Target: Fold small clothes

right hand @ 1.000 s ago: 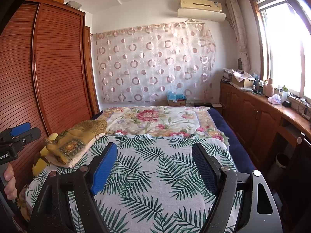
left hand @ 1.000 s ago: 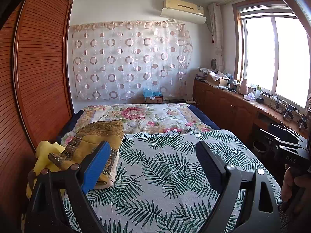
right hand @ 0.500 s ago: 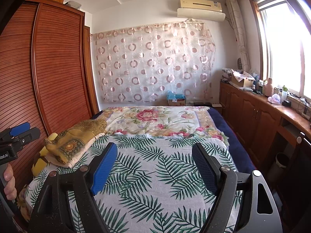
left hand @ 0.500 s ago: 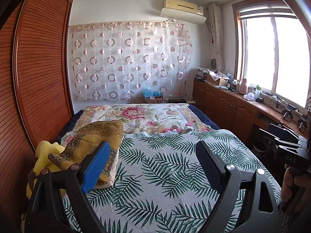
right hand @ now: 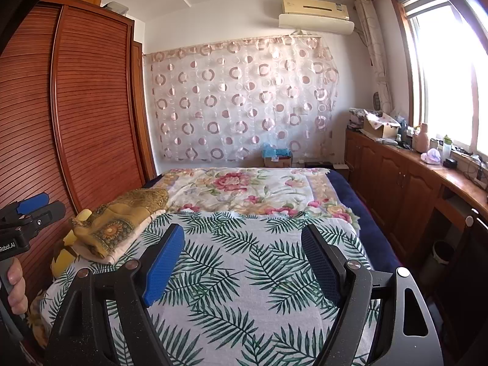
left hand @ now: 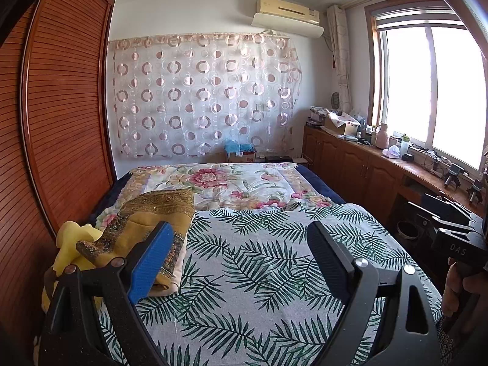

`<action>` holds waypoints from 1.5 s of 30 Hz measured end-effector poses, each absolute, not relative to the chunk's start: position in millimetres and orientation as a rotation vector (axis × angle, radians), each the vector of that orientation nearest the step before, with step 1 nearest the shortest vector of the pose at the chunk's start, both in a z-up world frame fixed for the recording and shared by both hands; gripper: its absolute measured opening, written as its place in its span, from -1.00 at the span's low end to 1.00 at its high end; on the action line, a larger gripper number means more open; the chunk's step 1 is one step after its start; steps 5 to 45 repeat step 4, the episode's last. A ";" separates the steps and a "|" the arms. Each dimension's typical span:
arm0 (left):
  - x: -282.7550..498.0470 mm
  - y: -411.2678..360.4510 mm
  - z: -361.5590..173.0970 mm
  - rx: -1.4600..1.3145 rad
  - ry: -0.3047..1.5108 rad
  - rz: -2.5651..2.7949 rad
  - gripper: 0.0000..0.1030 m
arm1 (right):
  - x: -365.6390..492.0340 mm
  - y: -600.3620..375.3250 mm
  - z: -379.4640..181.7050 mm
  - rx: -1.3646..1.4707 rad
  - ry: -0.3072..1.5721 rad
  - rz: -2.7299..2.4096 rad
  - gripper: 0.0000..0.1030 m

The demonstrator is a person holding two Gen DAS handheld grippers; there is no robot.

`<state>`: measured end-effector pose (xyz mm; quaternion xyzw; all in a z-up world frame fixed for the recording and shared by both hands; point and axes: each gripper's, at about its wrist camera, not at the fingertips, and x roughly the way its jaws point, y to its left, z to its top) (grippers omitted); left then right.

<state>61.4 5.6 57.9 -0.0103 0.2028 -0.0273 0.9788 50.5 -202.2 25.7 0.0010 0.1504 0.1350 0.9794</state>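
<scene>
**Both grippers held wide above the bed, clothes piled at its left edge**

Left wrist view: the left gripper [left hand: 241, 253] is spread wide with nothing between its fingers, raised over the palm-leaf cover [left hand: 259, 262]. Its blue left pad hides part of the folded mustard garment [left hand: 146, 213], which lies on the near left of the bed; a yellow cloth [left hand: 70, 244] sits just beside it toward the wardrobe [left hand: 61, 122] and is partly cut off by the gripper frame. How many pieces make up the pile is hard to tell. The right gripper's body shows only at the right margin, its fingers out of frame. The middle and right of the leaf cover lie flat, up to the floral quilt [left hand: 219, 183] farther off.

Right wrist view: the right gripper [right hand: 244, 259] is likewise parted wide and holds nothing, above the same cover [right hand: 244, 259]. The mustard garment [right hand: 122, 222] rests on a pale folded layer at the left edge, apart from both pads. The left gripper [right hand: 30, 210] enters at the far left; whether it is parted cannot be read here. On the right, the bed edge drops beside the wooden cabinets [right hand: 396, 183].
</scene>
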 end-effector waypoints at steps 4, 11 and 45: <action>61.4 5.7 57.8 -0.020 0.409 -0.055 0.75 | 50.5 -202.5 24.4 0.002 0.302 0.274 0.57; 61.4 5.7 57.8 -0.020 0.409 -0.055 0.75 | 50.5 -202.5 24.4 0.002 0.302 0.274 0.57; 61.4 5.7 57.8 -0.020 0.409 -0.055 0.75 | 50.5 -202.5 24.4 0.002 0.302 0.274 0.57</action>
